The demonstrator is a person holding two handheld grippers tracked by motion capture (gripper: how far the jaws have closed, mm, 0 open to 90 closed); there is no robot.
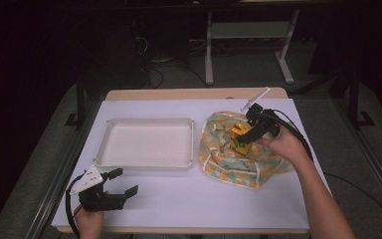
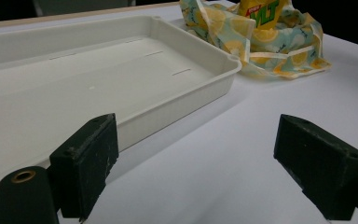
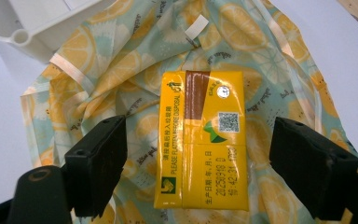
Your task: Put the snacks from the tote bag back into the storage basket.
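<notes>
One item is in play so far: the yellow rectangular drink carton [image 3: 200, 140] with printed text and a foil straw spot on top, standing in the crumpled lemon-print cloth bag [image 1: 229, 149] at the right of the table. Your right gripper [image 1: 246, 135] is poised over it with the jaws spread wide on either side of the carton; in the right gripper view there is a clear gap between each pad and the carton's faces, so nothing is grasped yet. By my reading you are at the very start: the carton has yet to be gripped, lifted out of the bag and carried over.

Your left gripper [image 1: 117, 186] rests near the front left of the white tabletop [image 1: 179, 209], jaws released and holding nothing, just in front of the shallow white plastic tray [image 1: 104, 149], which has nothing in it and looks like the likely destination.

Loose folds and the pale drawstring tapes of the bag crowd the carton's sides; they could get pinched with it or drag as you lift. The tray's near corner sits just beside the bag.
</notes>
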